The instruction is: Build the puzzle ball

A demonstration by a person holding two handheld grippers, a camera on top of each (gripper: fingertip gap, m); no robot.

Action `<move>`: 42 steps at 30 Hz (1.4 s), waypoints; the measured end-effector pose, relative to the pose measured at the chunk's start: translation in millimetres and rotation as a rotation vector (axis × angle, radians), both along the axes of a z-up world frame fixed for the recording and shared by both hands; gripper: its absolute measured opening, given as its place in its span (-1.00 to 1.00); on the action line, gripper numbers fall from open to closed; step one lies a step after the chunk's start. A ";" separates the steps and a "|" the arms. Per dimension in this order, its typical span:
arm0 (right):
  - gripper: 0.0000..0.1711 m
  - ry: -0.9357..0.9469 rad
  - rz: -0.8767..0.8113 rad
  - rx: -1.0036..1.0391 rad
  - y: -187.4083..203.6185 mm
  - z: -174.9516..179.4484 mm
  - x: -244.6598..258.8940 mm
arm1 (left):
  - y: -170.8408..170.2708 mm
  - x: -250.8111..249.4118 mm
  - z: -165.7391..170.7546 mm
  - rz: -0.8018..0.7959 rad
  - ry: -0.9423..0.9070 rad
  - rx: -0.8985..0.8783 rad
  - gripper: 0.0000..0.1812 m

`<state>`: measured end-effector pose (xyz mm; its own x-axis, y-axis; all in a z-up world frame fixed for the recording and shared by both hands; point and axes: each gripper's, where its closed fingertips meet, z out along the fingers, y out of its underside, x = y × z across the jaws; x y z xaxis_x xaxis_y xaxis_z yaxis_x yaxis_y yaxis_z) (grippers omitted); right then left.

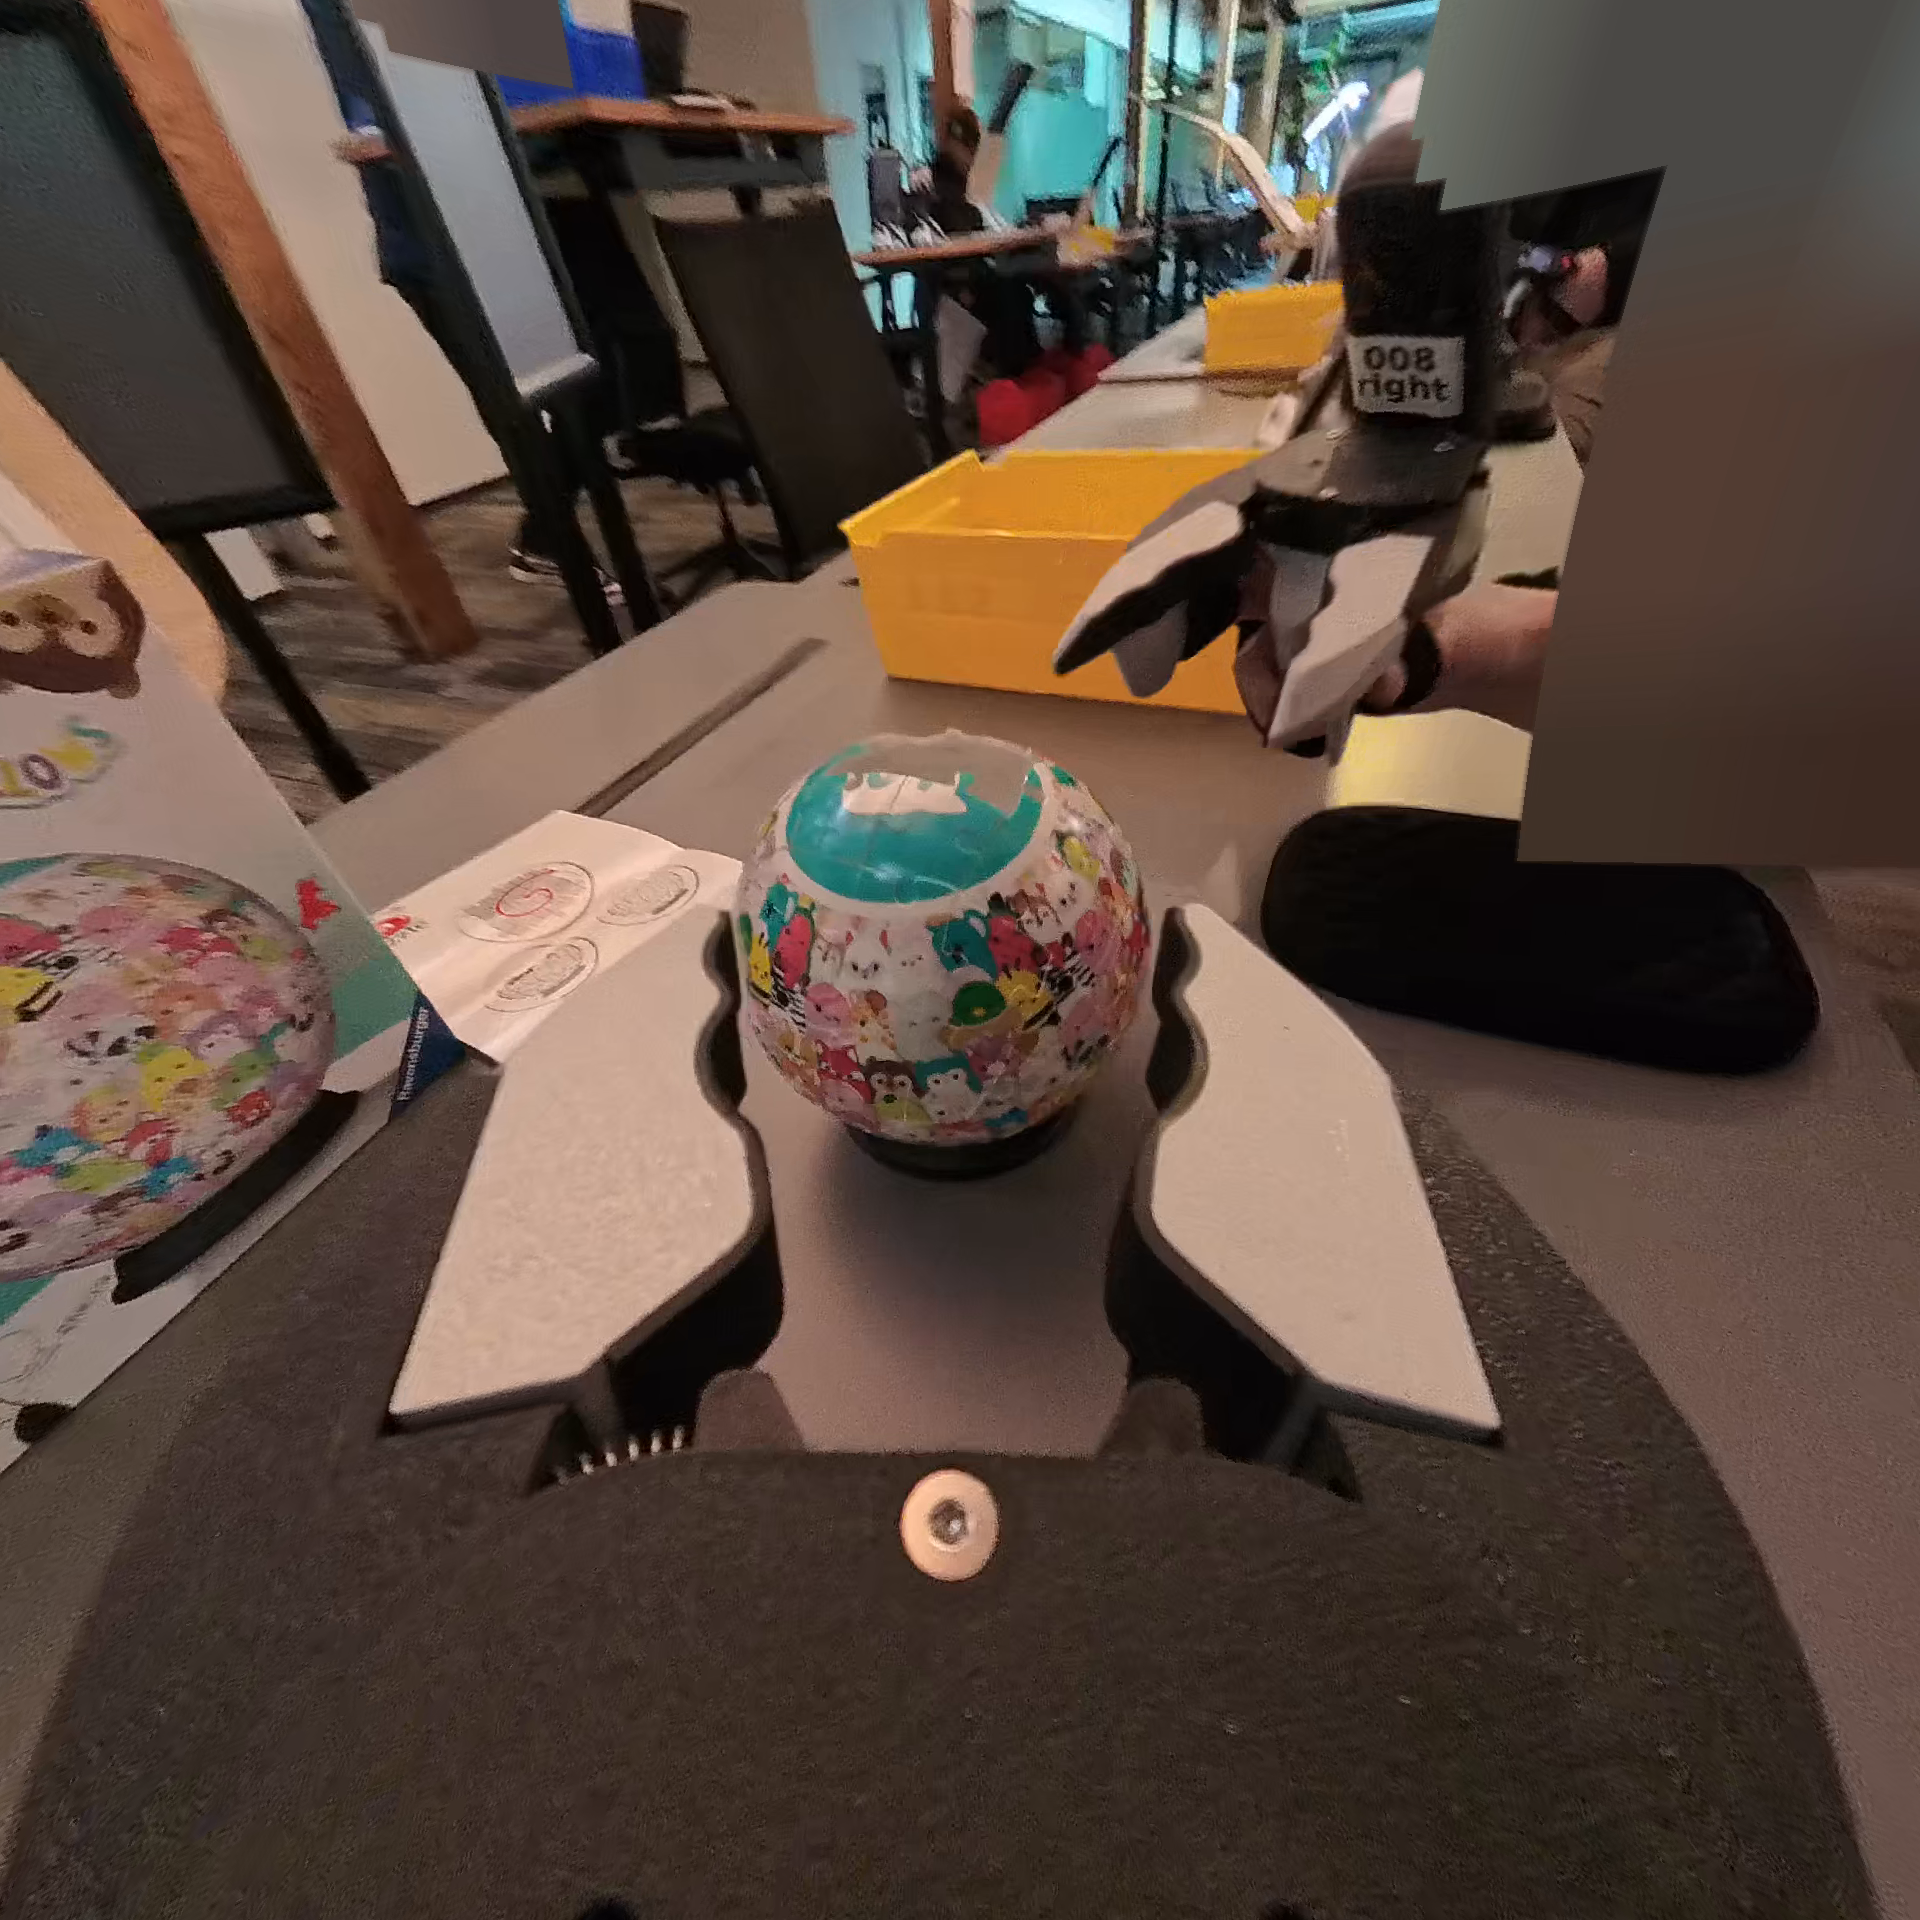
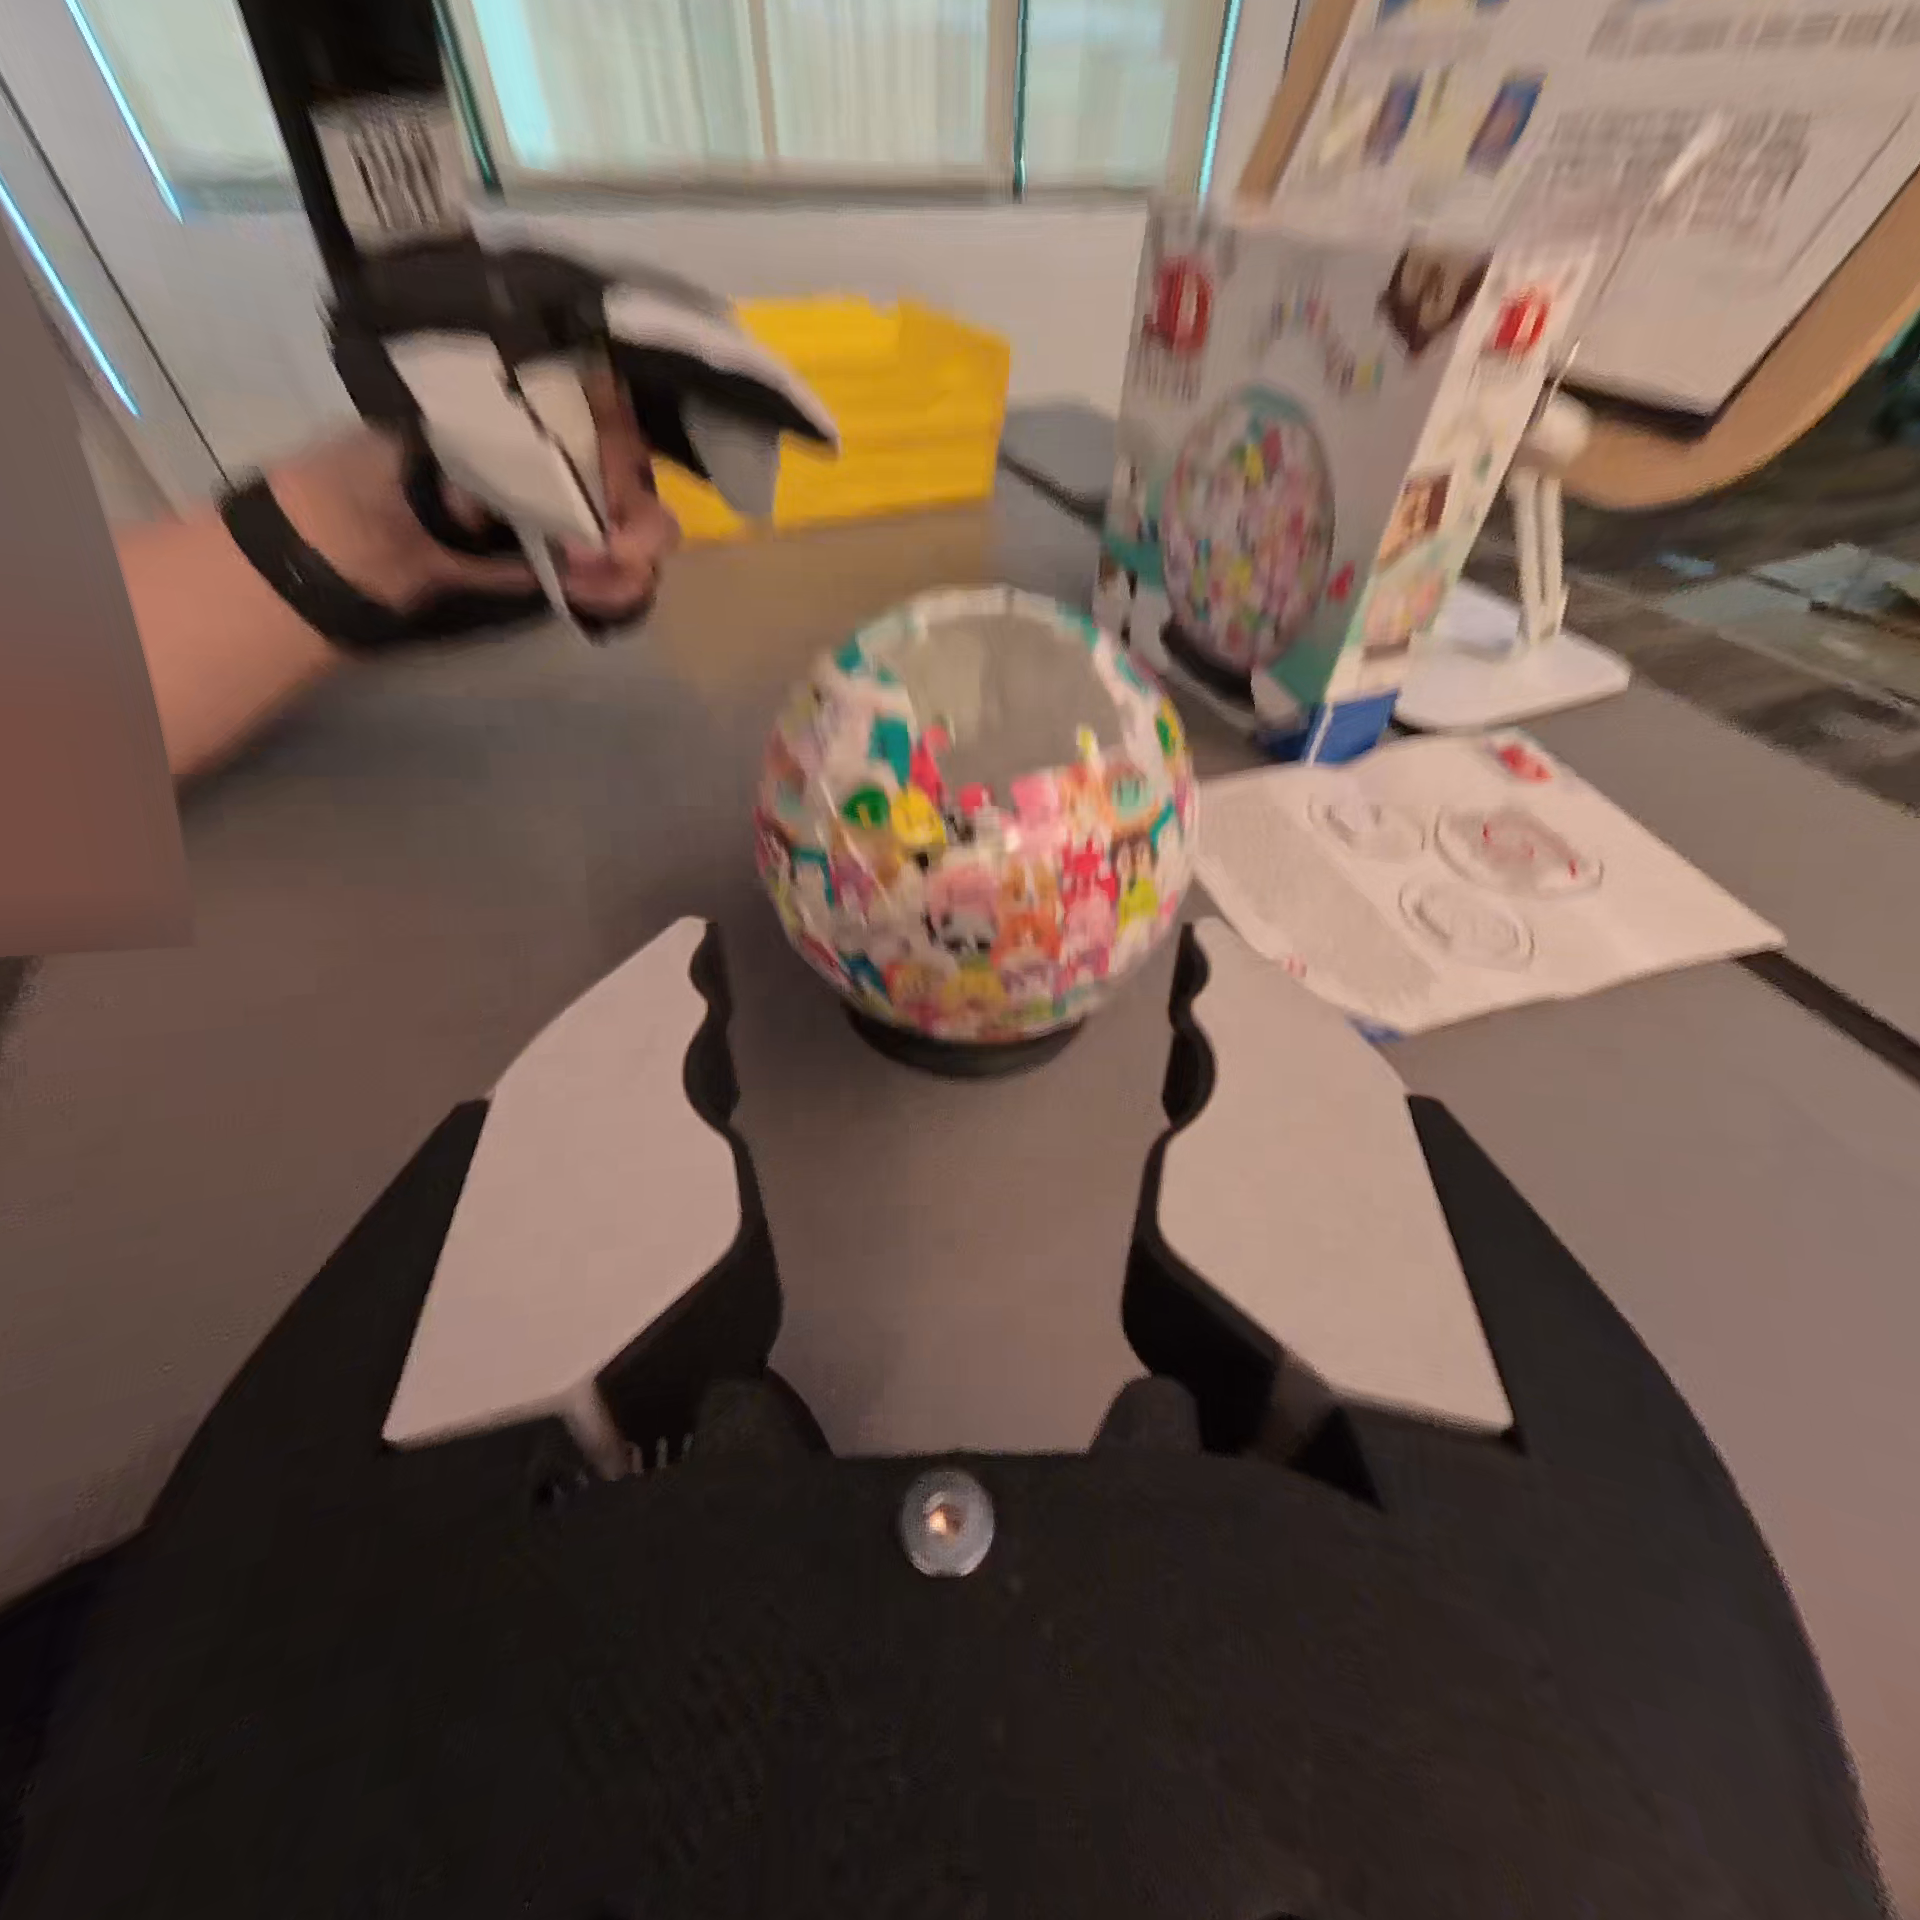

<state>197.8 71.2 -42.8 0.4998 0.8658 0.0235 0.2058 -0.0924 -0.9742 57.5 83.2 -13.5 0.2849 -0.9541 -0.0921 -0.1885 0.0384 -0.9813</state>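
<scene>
Puzzle ball [image 1: 940, 966] upright, its gap seemingly facing up

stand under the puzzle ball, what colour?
Black. The stand under the puzzle ball shows best in the left wrist view, which is sharper than the right.

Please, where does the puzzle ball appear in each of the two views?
Left wrist view: the puzzle ball is at centre, on a black stand, beyond the open fingers.
Right wrist view: centre, slightly above the middle, open top visible.
Shared landmark: the white instruction sheet beside it.
</scene>
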 end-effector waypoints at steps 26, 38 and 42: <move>-0.35 -0.184 0.067 -0.156 21.3 -69.2 -23.9 | 22.7 27.7 -63.4 -0.110 0.140 -0.096 -0.07; -0.44 -0.160 0.026 -0.165 21.5 -69.1 -28.3 | 28.8 30.3 -63.0 -0.136 0.139 -0.091 -0.06; -0.44 -0.142 0.016 -0.170 22.2 -68.6 -29.3 | 28.1 29.0 -62.8 -0.128 0.130 -0.088 -0.06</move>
<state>168.5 93.4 -111.4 0.4877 0.8713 -0.0547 0.3423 -0.2485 -0.9061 86.5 111.3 -76.3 0.1517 -0.9878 -0.0347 -0.3124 -0.0146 -0.9498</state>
